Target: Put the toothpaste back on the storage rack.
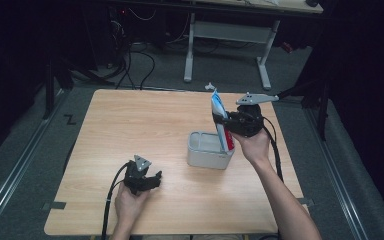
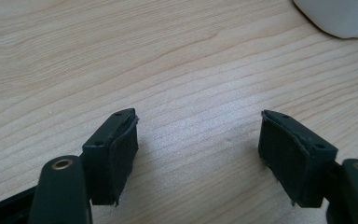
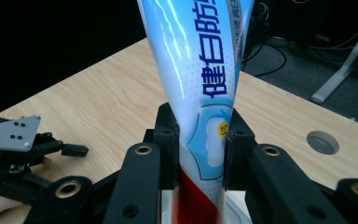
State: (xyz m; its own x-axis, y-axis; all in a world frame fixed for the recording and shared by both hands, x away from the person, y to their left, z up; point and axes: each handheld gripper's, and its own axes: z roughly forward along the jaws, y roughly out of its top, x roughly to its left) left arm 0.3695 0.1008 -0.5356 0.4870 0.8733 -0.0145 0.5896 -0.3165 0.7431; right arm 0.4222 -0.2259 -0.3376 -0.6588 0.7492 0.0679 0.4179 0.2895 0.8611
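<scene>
Toothpaste tube (image 1: 221, 121), upright right of centre, clamped by right gripper (image 1: 228, 121) above the grey box (image 1: 209, 150); left gripper (image 1: 152, 181) gapes empty, lower left.

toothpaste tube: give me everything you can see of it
The toothpaste tube is glossy and soft-looking, pale blue and white with blue Chinese lettering and a red band low down. It stands nearly upright, flat crimped end up, lower end in the white container. The right gripper is shut on its lower body, pads pressing both faces.
</scene>
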